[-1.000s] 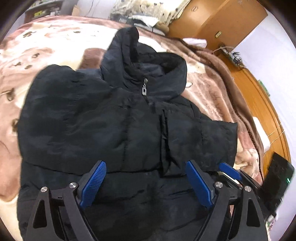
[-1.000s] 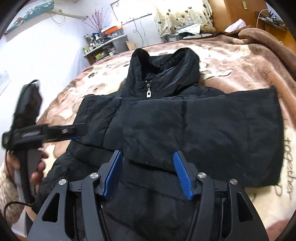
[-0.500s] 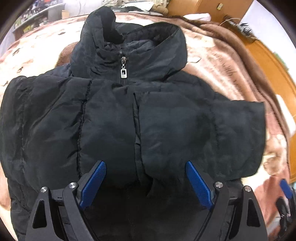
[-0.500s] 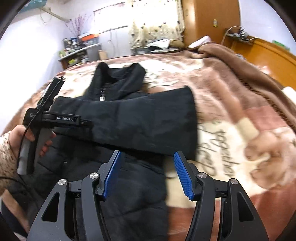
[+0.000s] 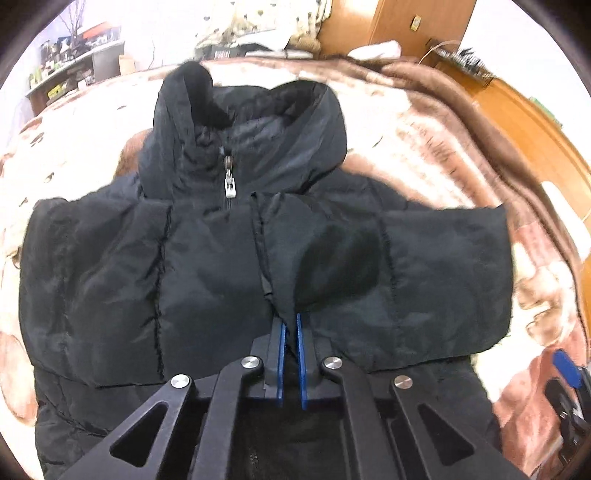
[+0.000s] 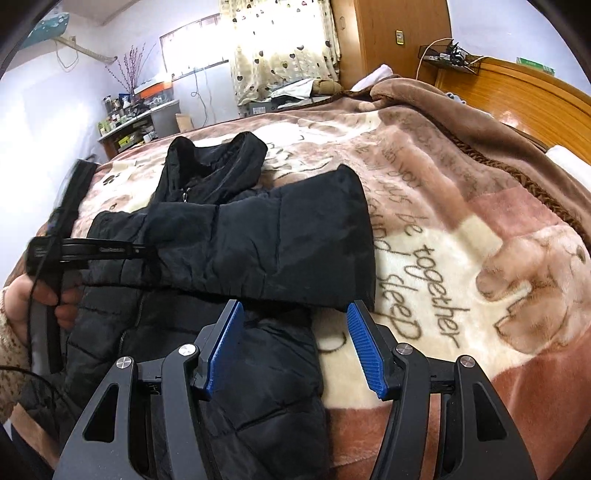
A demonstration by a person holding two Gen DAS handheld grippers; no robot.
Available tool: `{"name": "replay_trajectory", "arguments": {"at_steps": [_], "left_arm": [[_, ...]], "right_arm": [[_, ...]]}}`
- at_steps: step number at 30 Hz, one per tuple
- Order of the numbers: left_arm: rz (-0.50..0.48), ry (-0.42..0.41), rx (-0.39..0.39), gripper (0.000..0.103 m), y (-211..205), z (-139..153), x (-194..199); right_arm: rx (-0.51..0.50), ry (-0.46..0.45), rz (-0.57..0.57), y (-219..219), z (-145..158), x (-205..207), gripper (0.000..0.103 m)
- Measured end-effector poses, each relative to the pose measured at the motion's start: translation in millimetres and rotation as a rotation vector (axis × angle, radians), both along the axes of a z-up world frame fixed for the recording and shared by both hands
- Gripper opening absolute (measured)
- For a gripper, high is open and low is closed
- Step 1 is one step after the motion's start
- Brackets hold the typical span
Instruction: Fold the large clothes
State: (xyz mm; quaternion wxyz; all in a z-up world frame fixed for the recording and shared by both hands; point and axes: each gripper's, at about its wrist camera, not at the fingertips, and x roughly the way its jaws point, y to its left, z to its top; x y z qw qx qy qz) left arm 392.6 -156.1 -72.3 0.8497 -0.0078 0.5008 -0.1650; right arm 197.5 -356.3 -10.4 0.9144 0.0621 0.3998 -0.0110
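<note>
A black hooded puffer jacket lies front up on the bed, zipped, both sleeves folded across its chest. My left gripper is shut on the cuff edge of the sleeve that lies across the chest. In the right wrist view the jacket lies to the left, the folded sleeve end pointing right. My right gripper is open and empty, just above the jacket's right side edge below that sleeve. The left gripper shows there at the left, held by a hand.
A brown and cream printed blanket covers the bed. A wooden headboard and wardrobe stand at the right and back. A cluttered shelf and curtained window are at the back left.
My left gripper has shut on the folded sleeve's cuff edge; it was open half a second ago. My right gripper has shifted right along the jacket's side and stays open.
</note>
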Motion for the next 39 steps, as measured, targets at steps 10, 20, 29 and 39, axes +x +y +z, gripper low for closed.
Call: {"name": "replay_trajectory", "arguments": {"at_steps": [10,20,29,39], "left_arm": [[0.046,-0.136,-0.098,0.005,58.3,61.5,-4.4],[0.174,-0.135,-0.059,0.005,136.3,50.8,6.1],[0.254,-0.011,-0.054,0.005,169.2,-1.6,14.2],[0.315,0.064,-0.047,0.040,181.7,-30.2,24.9]], "right_arm": [[0.014,-0.032,0.034,23.7,13.5,24.1,0.059],[0.026,-0.004,0.109,61.2,-1.3,61.8,0.059],[0.003,0.059,0.100,71.6,-30.4,93.7,0.059],[-0.012,0.133,0.076,68.8,-65.1,120.6,0.059]]}}
